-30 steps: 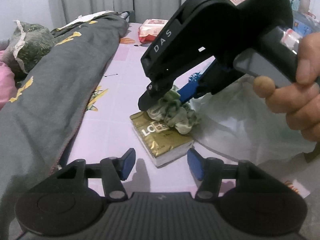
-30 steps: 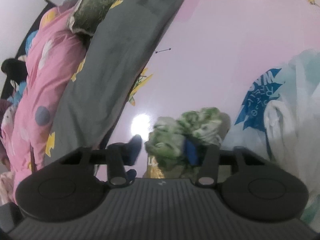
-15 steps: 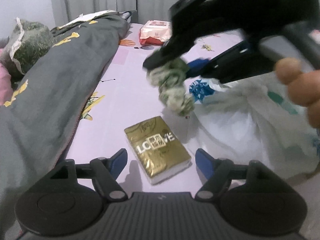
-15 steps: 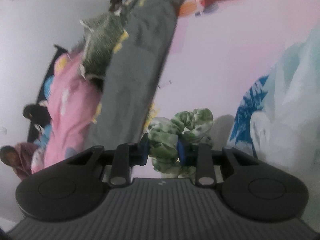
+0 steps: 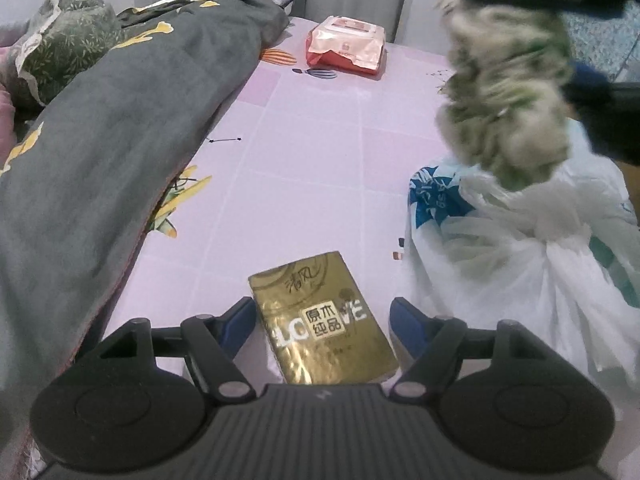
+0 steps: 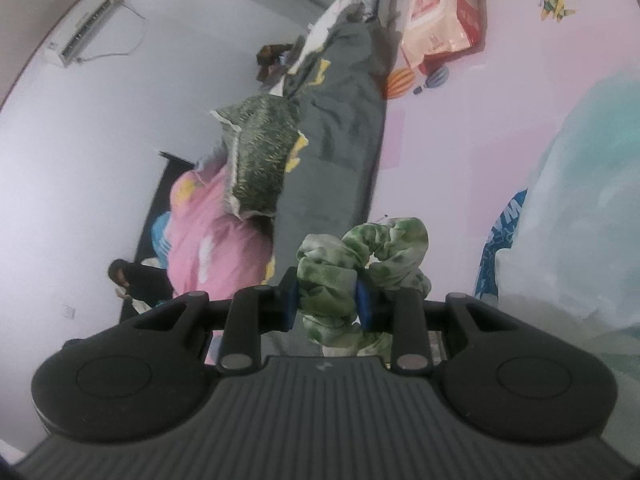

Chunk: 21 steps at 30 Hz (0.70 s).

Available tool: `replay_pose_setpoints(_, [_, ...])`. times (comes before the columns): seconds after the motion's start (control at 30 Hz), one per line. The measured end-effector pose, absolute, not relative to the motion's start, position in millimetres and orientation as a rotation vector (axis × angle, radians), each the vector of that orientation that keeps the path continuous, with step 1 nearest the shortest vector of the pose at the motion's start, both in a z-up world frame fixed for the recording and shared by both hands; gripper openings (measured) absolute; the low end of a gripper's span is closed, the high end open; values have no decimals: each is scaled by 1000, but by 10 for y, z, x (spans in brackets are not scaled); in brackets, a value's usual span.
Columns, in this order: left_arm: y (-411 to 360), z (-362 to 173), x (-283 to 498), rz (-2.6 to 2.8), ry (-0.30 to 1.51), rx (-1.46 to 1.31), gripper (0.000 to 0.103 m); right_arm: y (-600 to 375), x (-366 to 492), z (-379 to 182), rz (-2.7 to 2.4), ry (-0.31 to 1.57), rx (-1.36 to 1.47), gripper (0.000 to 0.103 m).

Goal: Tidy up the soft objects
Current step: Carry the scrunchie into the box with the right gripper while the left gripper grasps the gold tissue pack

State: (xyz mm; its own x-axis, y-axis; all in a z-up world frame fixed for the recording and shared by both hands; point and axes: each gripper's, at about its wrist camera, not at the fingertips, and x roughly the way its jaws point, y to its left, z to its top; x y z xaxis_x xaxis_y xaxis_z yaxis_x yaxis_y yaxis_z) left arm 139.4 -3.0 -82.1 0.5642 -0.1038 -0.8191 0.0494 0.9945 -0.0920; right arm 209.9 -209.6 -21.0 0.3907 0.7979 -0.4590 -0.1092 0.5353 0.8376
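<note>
Pinching the green scrunchie (image 6: 362, 268) between its blue pads, the right tongs (image 6: 327, 300) hold it aloft at about two o'clock in the left wrist view — above the white plastic bag (image 5: 532, 264). The left tongs (image 5: 322, 320) stand open, straddling the gold tissue pack (image 5: 324, 320) on the pink sheet (image 5: 320, 152) without touching.

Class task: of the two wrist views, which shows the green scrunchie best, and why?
The right wrist view: the green scrunchie is sharp and close, pinched by the right hand-held gripper. In the left wrist view it is a motion-blurred lump at the upper right.
</note>
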Motion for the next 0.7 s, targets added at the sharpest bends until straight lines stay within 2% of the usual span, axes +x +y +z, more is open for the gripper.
replay_pose_setpoints(0.13, [-51, -827, 1403, -65, 969, -38, 66, -2228, 2040, -90, 686, 965, 849, 28])
replay_pose_setpoints(0.33, [-21, -810, 1368, -68, 969, -54, 63, -2618, 1841, 192, 686, 871, 864, 28])
replay_pose_setpoints(0.53, [13, -820, 1377, -70, 962, -76, 63, -3398, 1377, 603, 547, 734, 817, 29])
replay_pose_setpoints(0.7, [31, -827, 1389, -70, 959, -81, 63, -4033, 896, 671, 372, 683, 783, 29])
